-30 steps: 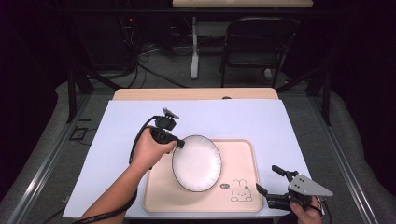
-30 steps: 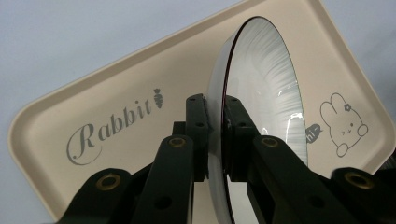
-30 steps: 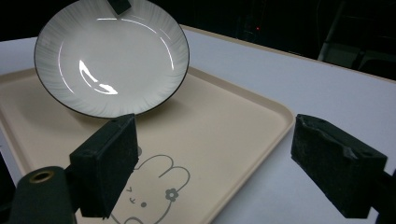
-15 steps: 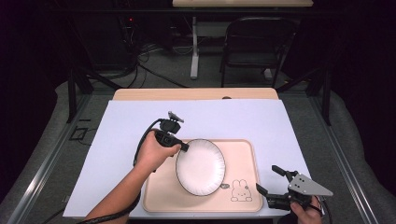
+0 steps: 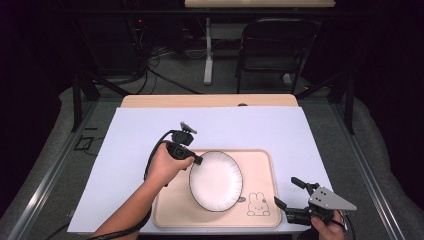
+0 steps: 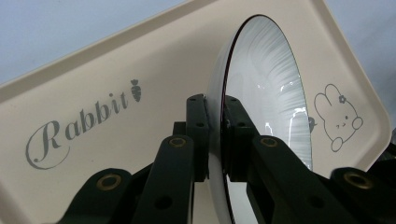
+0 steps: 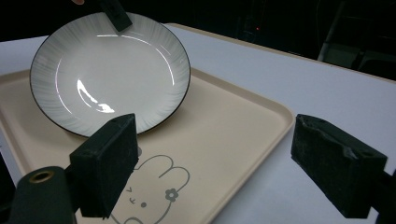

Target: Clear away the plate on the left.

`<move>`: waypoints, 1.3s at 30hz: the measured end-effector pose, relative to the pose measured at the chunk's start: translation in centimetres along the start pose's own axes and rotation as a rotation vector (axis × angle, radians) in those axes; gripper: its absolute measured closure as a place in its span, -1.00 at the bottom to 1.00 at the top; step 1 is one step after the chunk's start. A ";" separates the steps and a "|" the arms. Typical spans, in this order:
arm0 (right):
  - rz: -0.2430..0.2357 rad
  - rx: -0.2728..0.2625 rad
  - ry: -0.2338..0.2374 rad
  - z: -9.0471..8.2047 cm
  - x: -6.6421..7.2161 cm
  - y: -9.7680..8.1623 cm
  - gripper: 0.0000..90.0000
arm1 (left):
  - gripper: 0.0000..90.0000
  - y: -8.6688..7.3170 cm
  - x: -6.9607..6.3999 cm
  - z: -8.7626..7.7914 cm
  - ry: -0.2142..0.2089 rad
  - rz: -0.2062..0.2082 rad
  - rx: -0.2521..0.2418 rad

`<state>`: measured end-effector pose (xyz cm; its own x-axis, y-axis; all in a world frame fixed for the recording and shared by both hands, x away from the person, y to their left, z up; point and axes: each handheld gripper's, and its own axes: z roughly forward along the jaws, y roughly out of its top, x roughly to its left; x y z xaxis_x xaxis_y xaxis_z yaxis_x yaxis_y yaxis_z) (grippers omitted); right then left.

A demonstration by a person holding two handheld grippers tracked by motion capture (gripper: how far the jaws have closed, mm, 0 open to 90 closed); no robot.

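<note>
Here the left gripper [image 6: 215,135] fingers pinch the plate [image 6: 266,93] rim; right gripper [image 7: 229,158] fingers gape wide.

Left gripper [image 6: 215,135] clamped on a plate's rim

The white plate [image 6: 271,88] stood tilted over a cream tray [image 6: 140,60] printed with "Rabbit" and a bunny.

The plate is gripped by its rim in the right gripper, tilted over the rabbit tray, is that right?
Not quite: the left gripper grips the plate by its rim, as the left gripper view shows. It is tilted over the rabbit tray; the right gripper is open.
</note>
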<state>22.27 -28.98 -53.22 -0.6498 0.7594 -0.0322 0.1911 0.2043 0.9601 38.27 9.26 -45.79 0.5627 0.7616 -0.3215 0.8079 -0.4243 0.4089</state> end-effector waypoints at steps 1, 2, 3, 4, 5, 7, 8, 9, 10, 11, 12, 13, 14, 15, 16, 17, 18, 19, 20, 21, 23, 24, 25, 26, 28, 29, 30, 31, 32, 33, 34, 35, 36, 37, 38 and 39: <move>0.000 -0.002 0.001 0.0 0.0 0.0 -0.69 | 0.84 0.0 0.0 0.0 0.002 -0.001 0.001; 0.000 -0.001 0.001 0.0 0.0 0.0 -0.69 | 0.85 -0.1 0.1 0.1 0.003 -0.006 0.001; 0.000 -0.001 0.001 0.0 0.0 0.0 -0.69 | 0.85 -0.1 0.1 0.1 0.005 -0.008 0.002; 0.001 -0.001 0.001 0.0 0.0 0.0 -0.69 | 0.85 -0.2 0.1 0.1 0.007 -0.009 0.004; 0.000 -0.002 0.001 0.0 0.0 0.0 -0.69 | 0.85 -0.2 0.2 0.1 0.011 -0.005 0.010; -0.002 -0.001 0.001 0.0 0.0 0.0 -0.69 | 0.86 -0.3 0.2 0.3 0.014 -0.007 0.013; 0.000 -0.003 0.001 0.1 0.0 0.0 -0.69 | 0.86 -0.3 0.3 0.3 0.014 -0.008 0.017; -0.001 -0.003 0.001 0.1 0.0 0.0 -0.69 | 0.86 -0.3 0.3 0.4 0.016 -0.006 0.019; -0.001 -0.004 0.001 0.1 0.0 0.0 -0.69 | 0.87 -0.4 0.3 0.5 0.019 -0.010 0.018; -0.001 -0.002 0.001 0.0 0.0 0.0 -0.69 | 0.87 -0.4 0.4 0.5 0.021 -0.011 0.021; -0.001 -0.002 0.001 0.0 0.0 0.0 -0.69 | 0.87 -0.5 0.4 0.6 0.027 -0.011 0.020; -0.001 -0.003 0.001 0.0 0.0 0.0 -0.69 | 0.87 -0.5 0.4 0.6 0.033 -0.009 0.022; -0.001 -0.003 0.001 0.0 0.0 0.0 -0.69 | 0.88 -0.5 0.5 0.7 0.032 -0.011 0.021; -0.001 -0.001 0.000 0.0 0.0 0.0 -0.69 | 0.88 -0.5 0.5 0.7 0.032 -0.011 0.022; -0.001 -0.001 0.000 0.0 0.0 0.0 -0.69 | 0.88 -0.5 0.5 0.7 0.034 -0.008 0.026; -0.003 0.000 0.001 0.0 0.0 0.0 -0.69 | 0.88 -0.6 0.5 0.7 0.034 -0.011 0.028; -0.001 0.001 0.001 0.0 0.0 0.0 -0.69 | 0.88 -0.6 0.6 0.8 0.039 -0.012 0.030; -0.001 -0.001 0.002 0.0 0.0 0.0 -0.69 | 0.89 -0.7 0.7 0.8 0.043 -0.009 0.034; -0.001 0.000 0.001 0.0 0.0 0.0 -0.69 | 0.89 -0.8 0.9 0.9 0.046 -0.010 0.033; -0.003 -0.001 0.000 0.0 0.0 0.0 -0.69 | 0.89 -0.9 1.0 1.0 0.044 -0.019 0.035; -0.001 -0.004 0.001 0.0 0.0 0.0 -0.69 | 0.90 -1.2 1.5 1.1 0.031 -0.034 0.037; -0.001 -0.005 0.001 0.1 0.0 0.0 -0.69 | 0.90 -1.3 1.7 1.2 0.024 -0.039 0.037; -0.002 -0.004 0.002 0.1 0.0 0.0 -0.69 | 0.90 -1.4 1.8 1.2 0.019 -0.048 0.037; -0.002 -0.002 0.003 0.1 0.0 0.0 -0.69 | 0.89 -1.5 2.0 1.3 0.016 -0.053 0.040; -0.003 0.002 0.002 0.0 0.0 0.0 -0.69 | 0.89 -1.6 2.2 1.4 0.013 -0.060 0.042; -0.004 0.002 0.000 0.0 0.1 0.0 -0.69 | 0.89 -1.7 2.3 1.5 0.010 -0.063 0.041; -0.002 0.001 0.001 0.0 0.1 0.0 -0.69 | 0.89 -1.7 2.4 1.5 0.011 -0.064 0.043; -0.001 0.001 0.001 0.0 0.1 0.0 -0.69 | 0.89 -1.8 2.5 1.6 0.011 -0.068 0.042; -0.002 -0.001 0.000 0.0 0.0 0.0 -0.69 | 0.88 -1.8 2.6 1.7 0.009 -0.070 0.046; -0.002 0.000 0.001 0.0 0.0 0.0 -0.69 | 0.88 -1.9 2.7 1.7 0.009 -0.075 0.046; -0.001 0.001 0.001 0.0 0.0 0.0 -0.69 | 0.88 -2.0 2.8 1.8 0.009 -0.073 0.050; -0.003 0.001 0.001 0.0 0.0 0.0 -0.69 | 0.88 -2.1 2.9 1.9 0.009 -0.080 0.049; -0.004 0.002 0.001 0.0 0.1 0.0 -0.69 | 0.87 -2.2 3.1 2.1 0.008 -0.085 0.049; -0.003 0.001 0.002 0.0 0.1 0.0 -0.69 | 0.87 -2.2 3.2 2.1 0.009 -0.086 0.053; -0.003 0.001 0.002 0.0 0.0 0.0 -0.69 | 0.87 -2.3 3.3 2.2 0.007 -0.086 0.054; -0.004 -0.001 0.001 0.0 0.0 0.0 -0.69 | 0.86 -2.3 3.4 2.3 0.008 -0.088 0.058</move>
<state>22.27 -28.94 -53.22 -0.6511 0.7582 -0.0354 0.1880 0.2063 0.9603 38.71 11.69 -49.82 0.4883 0.8009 -0.3467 0.8629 -0.3836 0.3291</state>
